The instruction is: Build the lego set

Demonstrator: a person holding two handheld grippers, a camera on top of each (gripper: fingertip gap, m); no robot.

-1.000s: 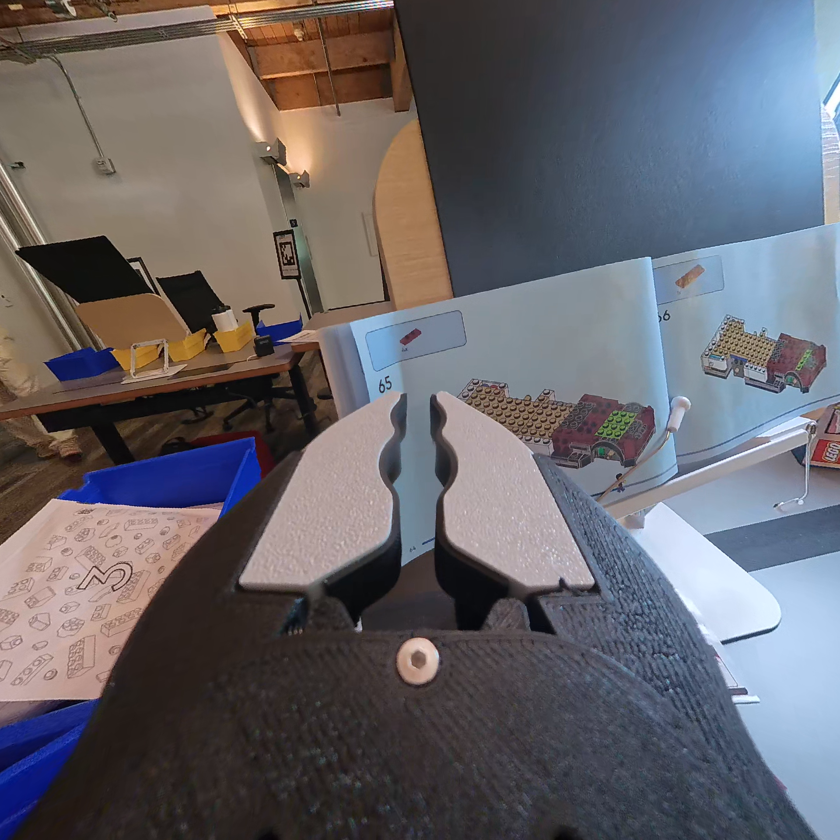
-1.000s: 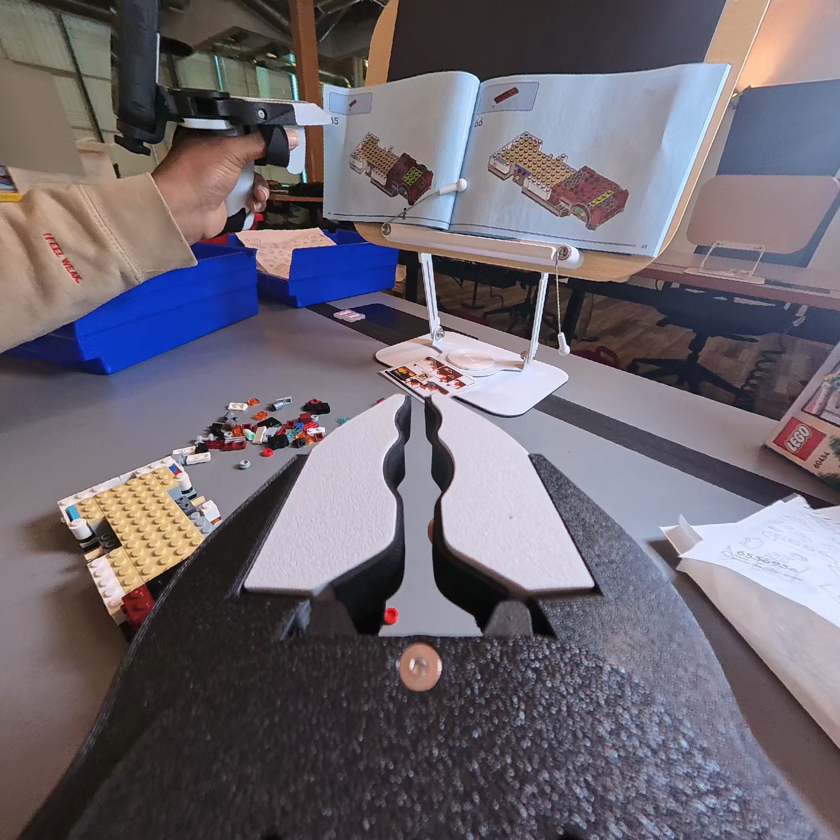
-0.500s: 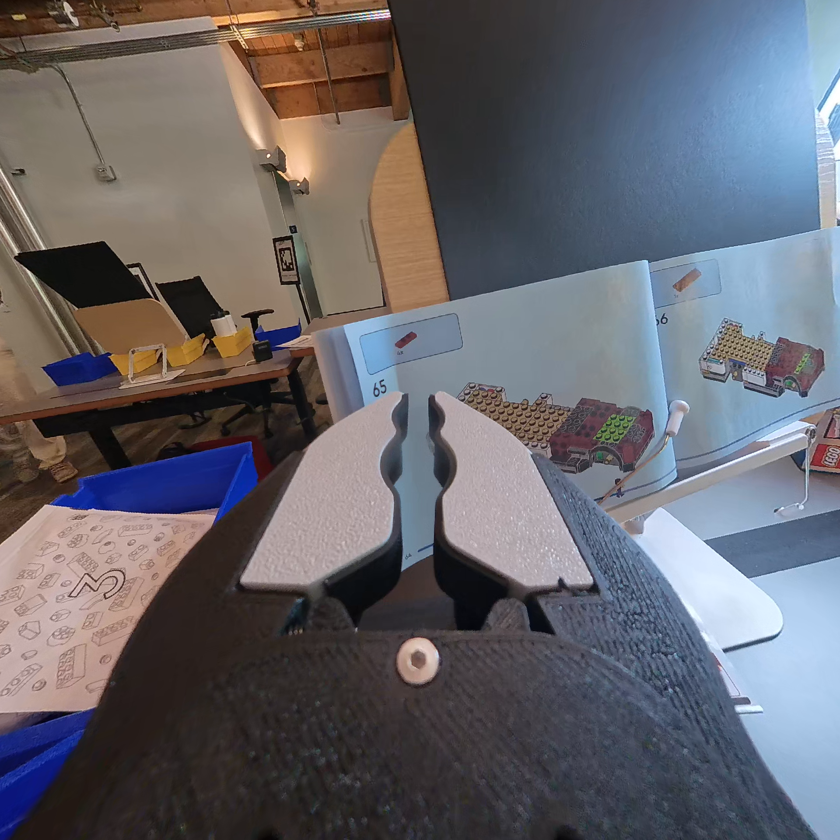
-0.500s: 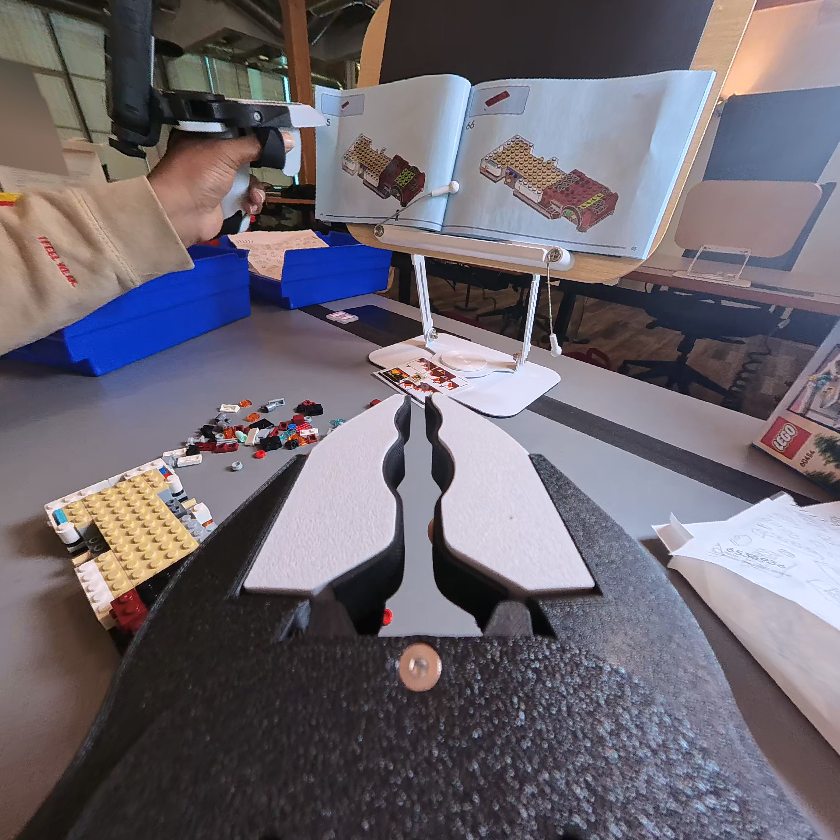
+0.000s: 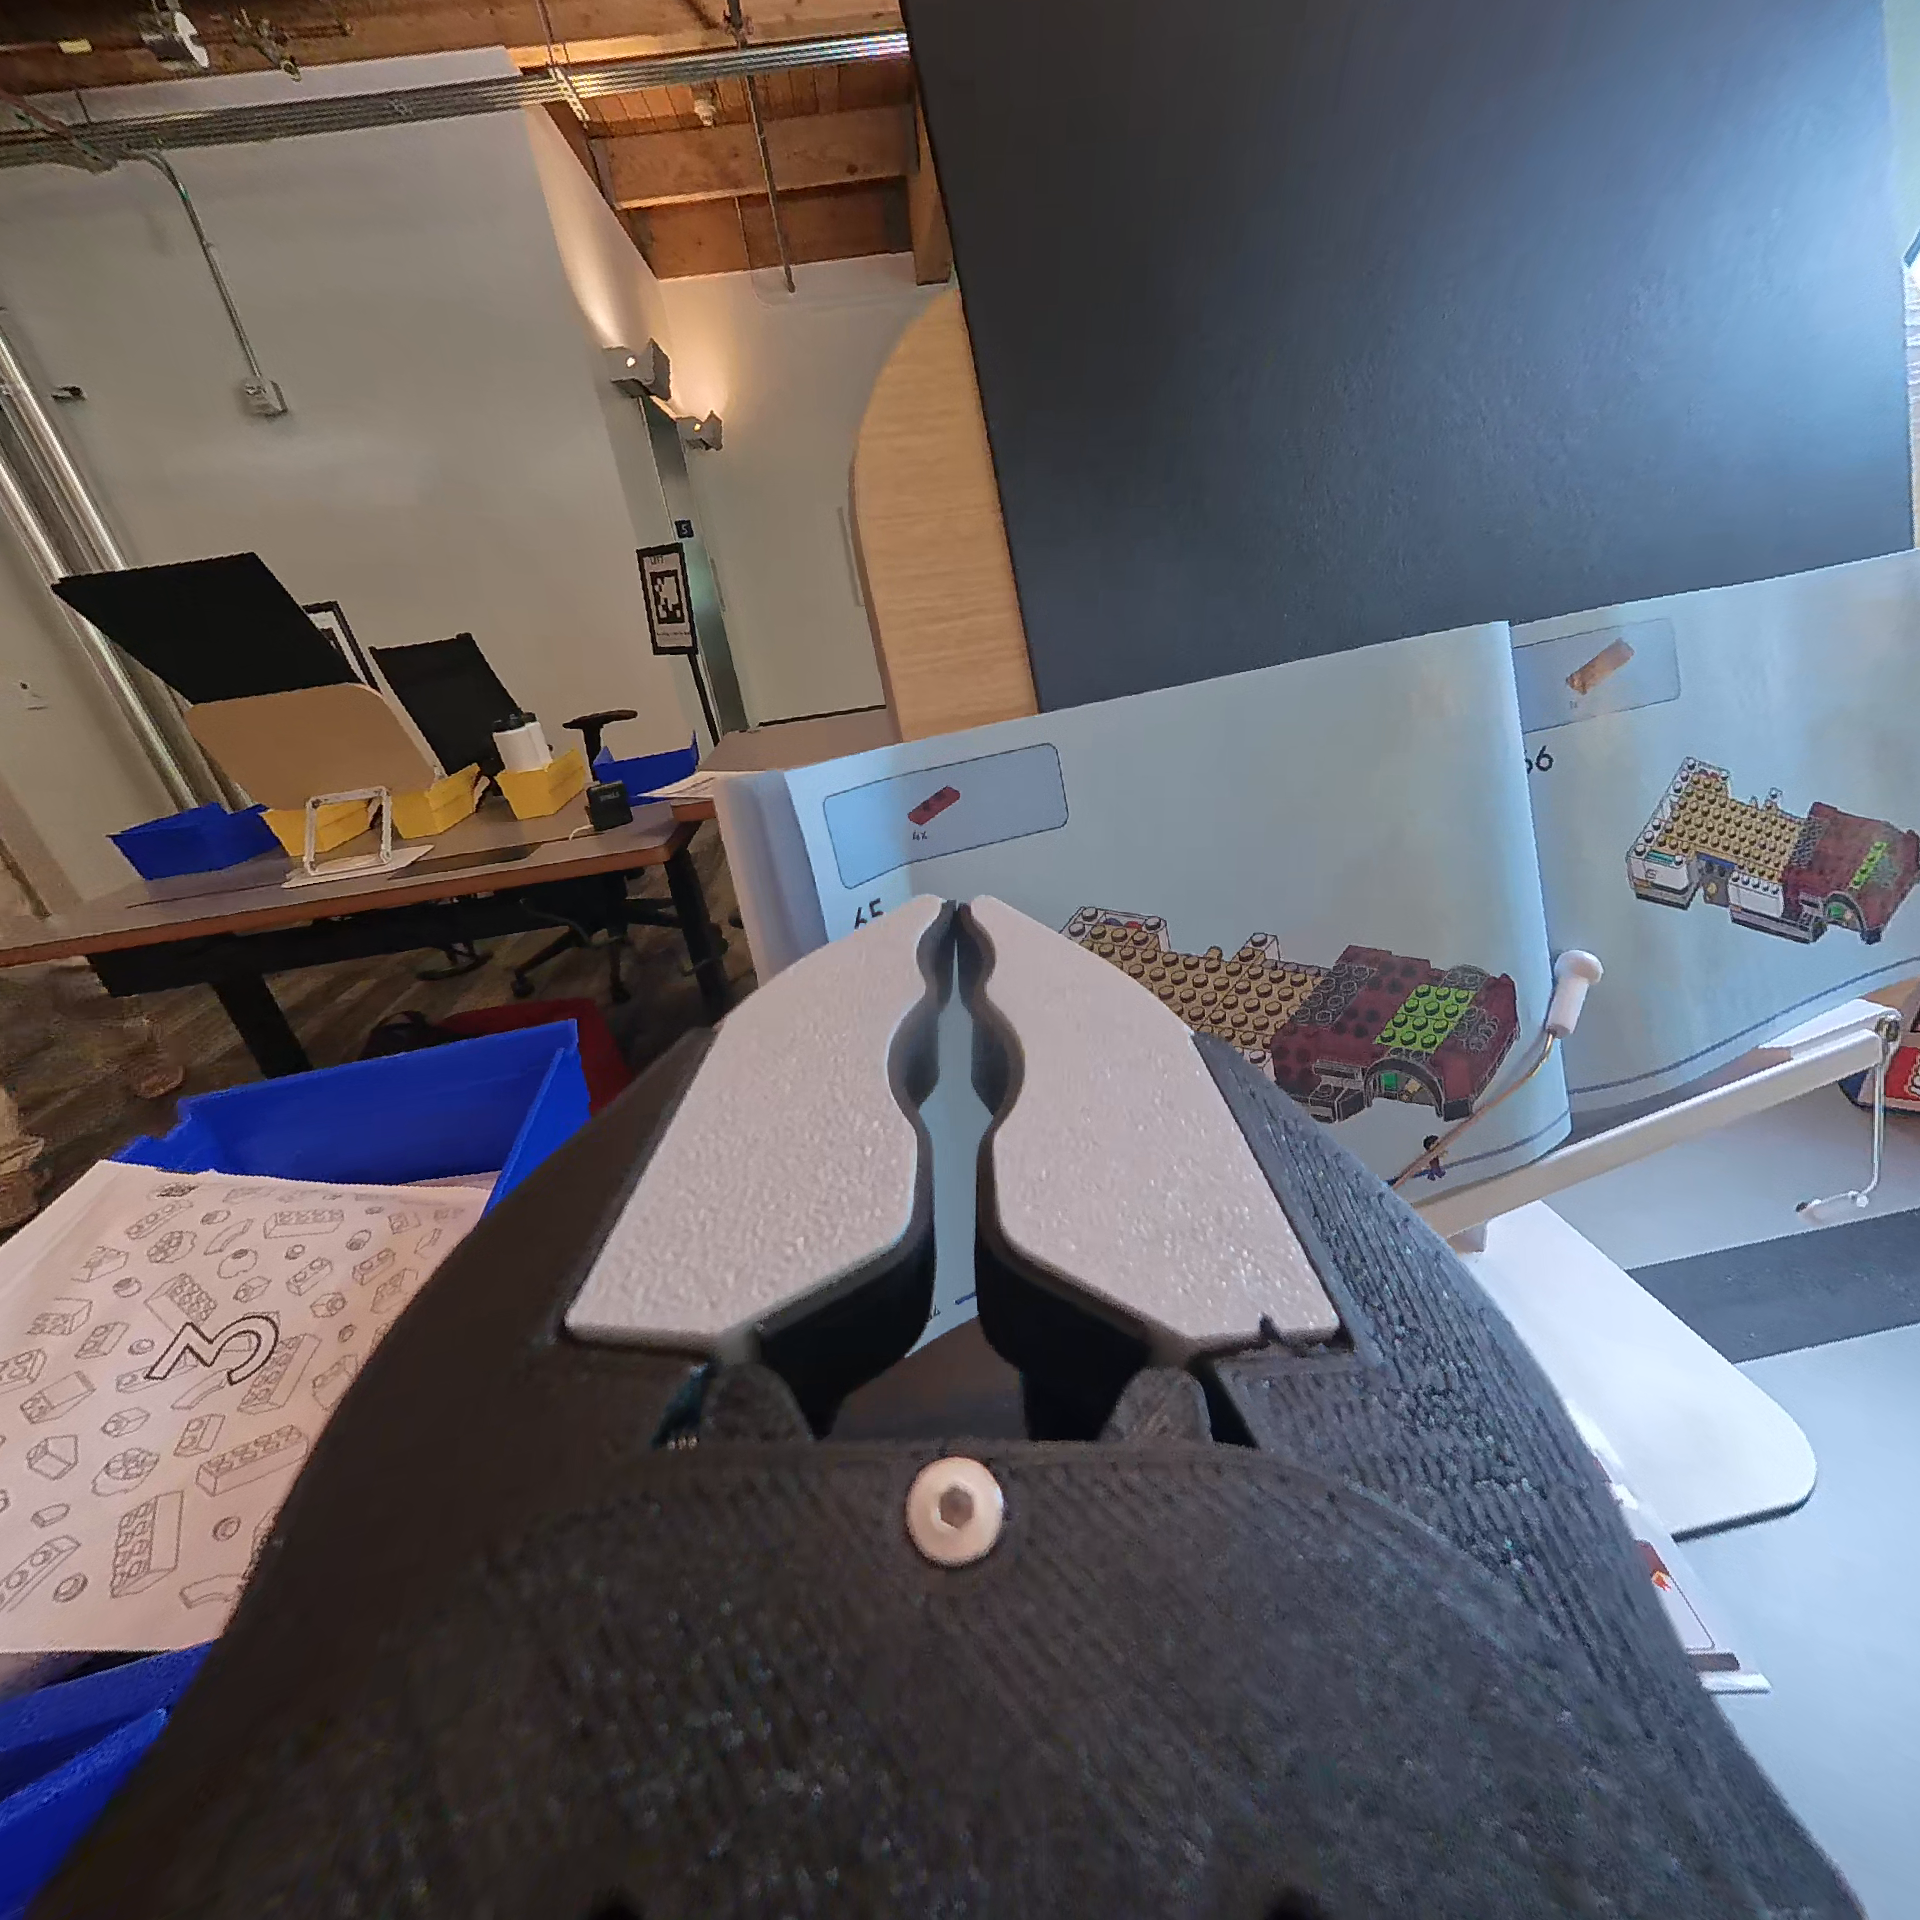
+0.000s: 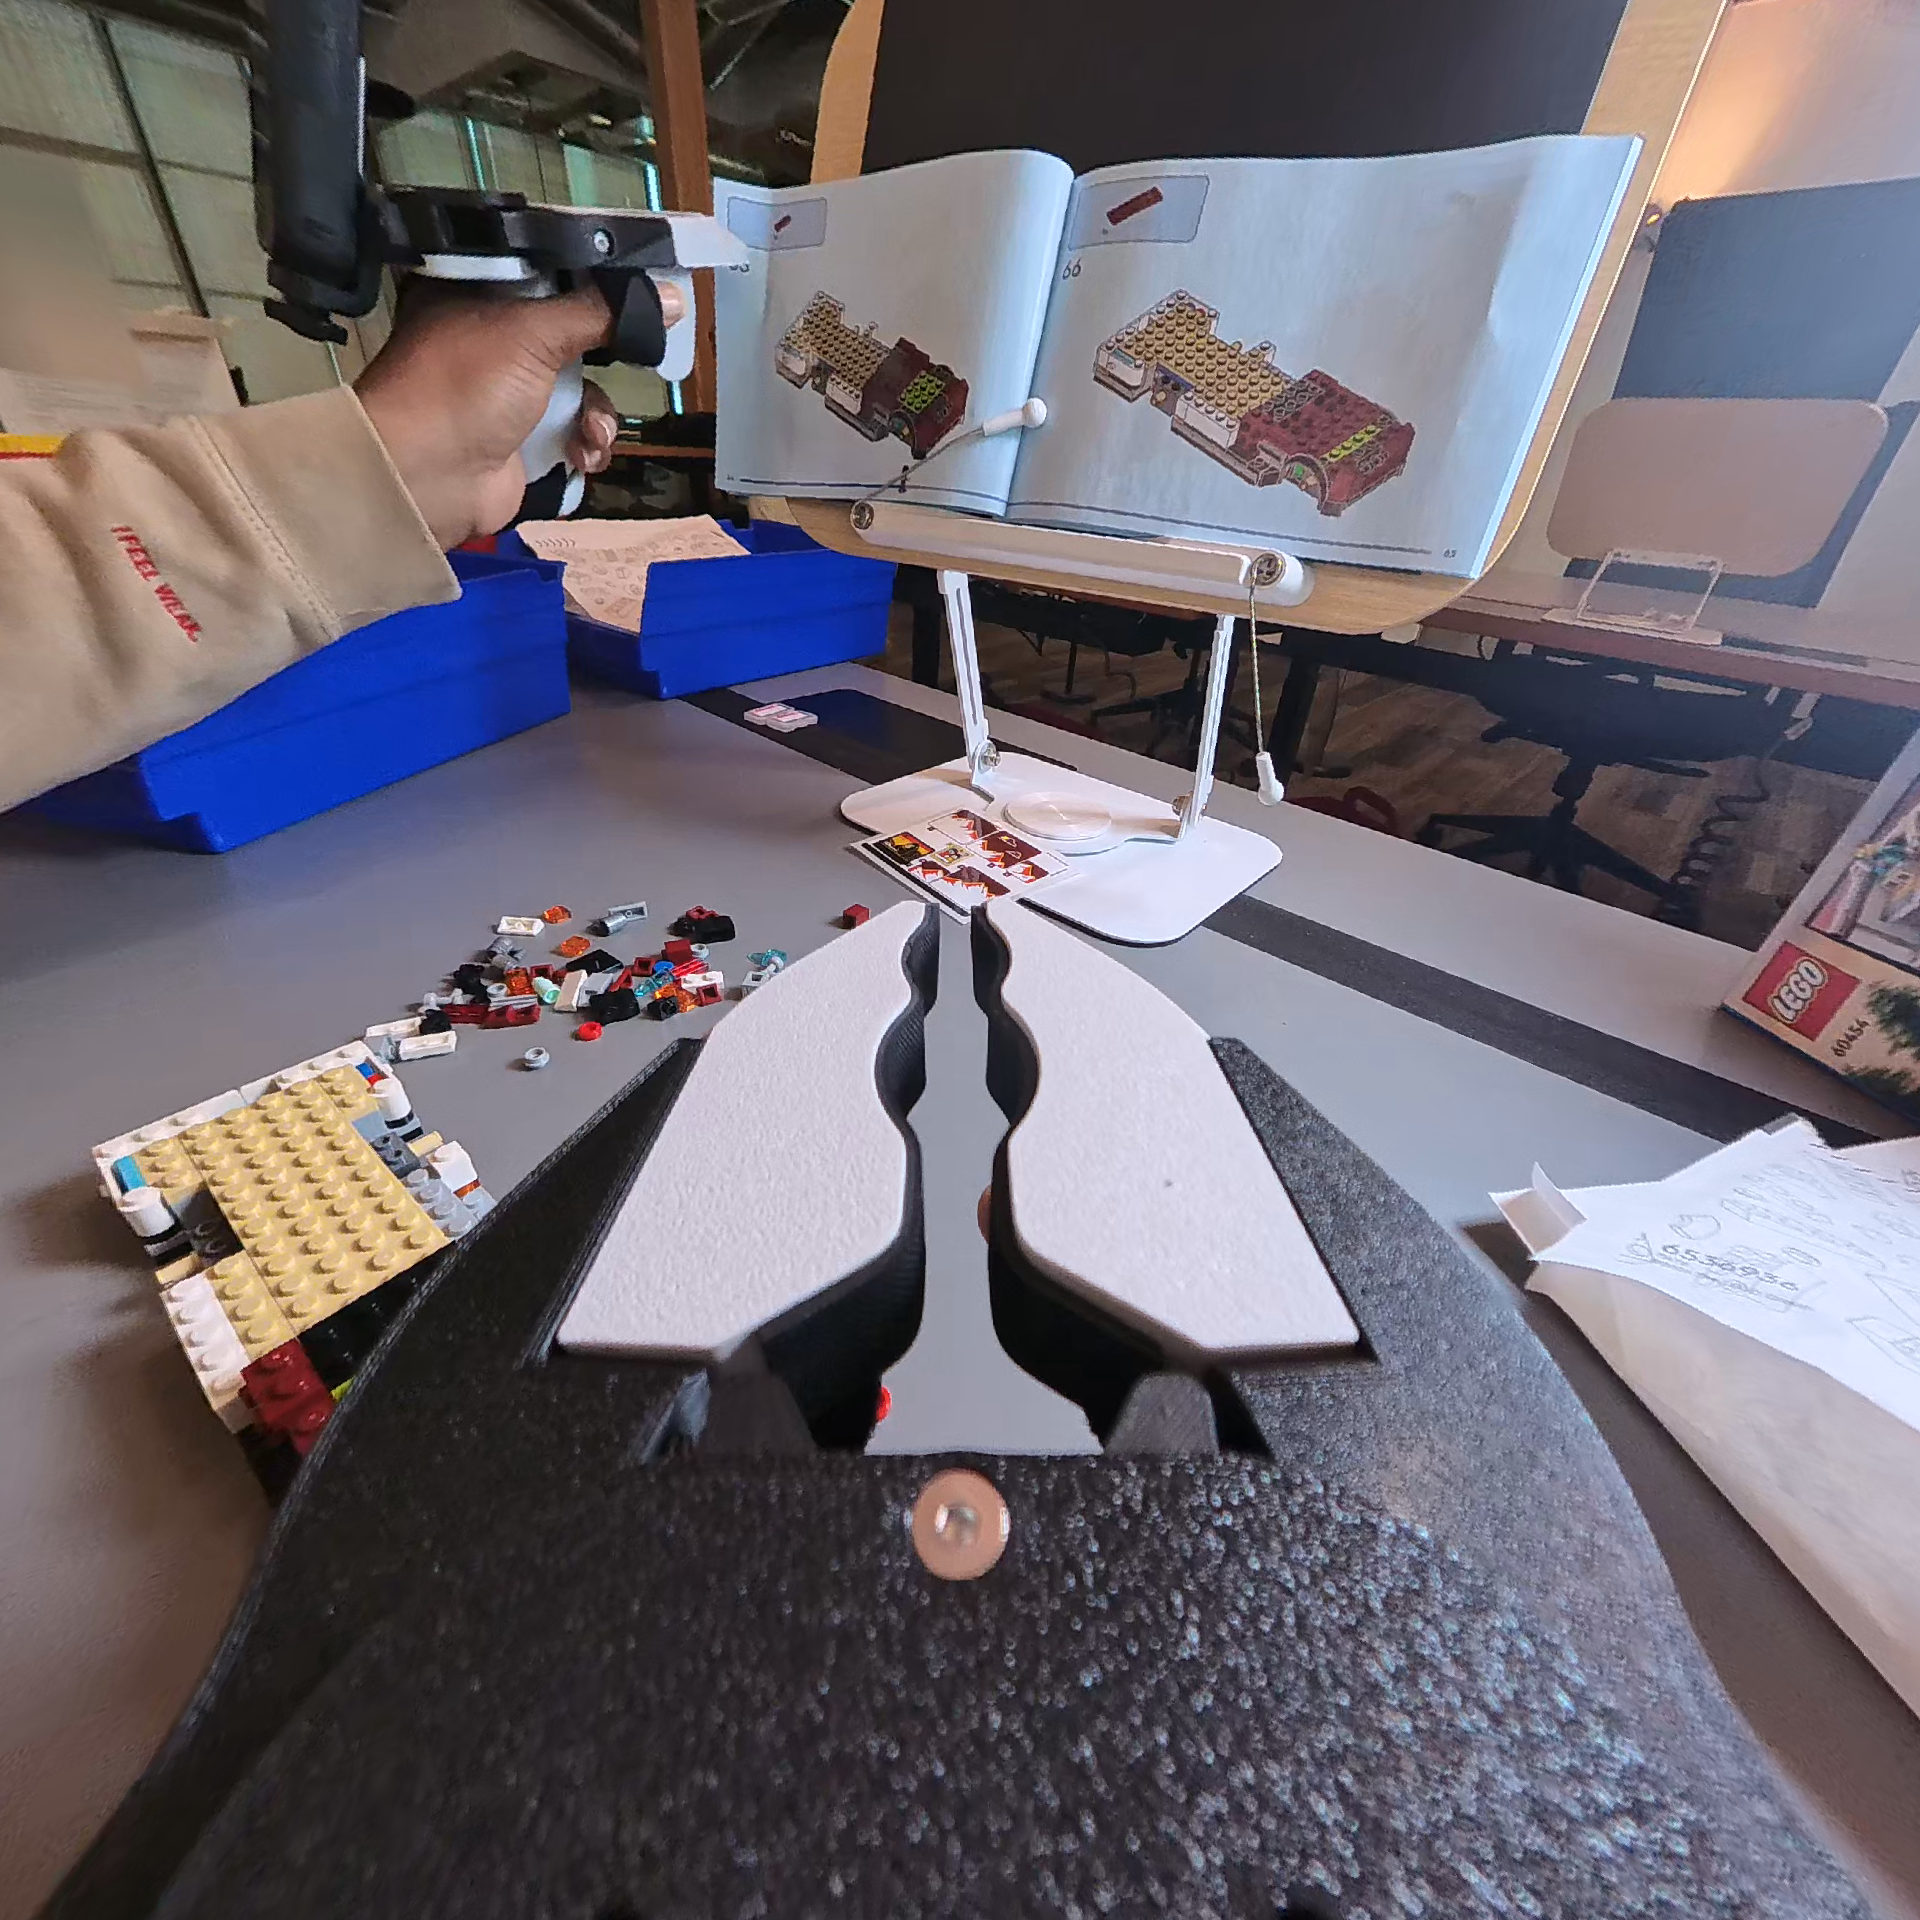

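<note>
My left gripper (image 5: 957,909) is shut, its tips touching with nothing between them. It is held up in the air facing the open instruction booklet (image 5: 1247,831). The right wrist view shows it at the upper left (image 6: 717,244), held by a hand. My right gripper (image 6: 956,914) is open by a narrow gap and empty, low over the grey table (image 6: 1351,1039). The partly built lego model (image 6: 291,1195), with a tan studded top, lies on the table left of it. A scatter of small loose pieces (image 6: 592,977) lies beyond the model.
The booklet (image 6: 1247,343) rests on a white stand (image 6: 1143,862) with a sticker sheet (image 6: 961,857) at its base. Blue bins (image 6: 343,707) stand at the back left, one holding a printed paper bag (image 5: 156,1403). A lego box (image 6: 1839,966) and white paper bags (image 6: 1766,1299) lie at the right. The left gripper's tips are roughly 40 centimeters from the right gripper's.
My left gripper's fingers have closed from a small gap until the tips touch, with nothing between them. My right gripper has kept its gap and shifted slightly.
</note>
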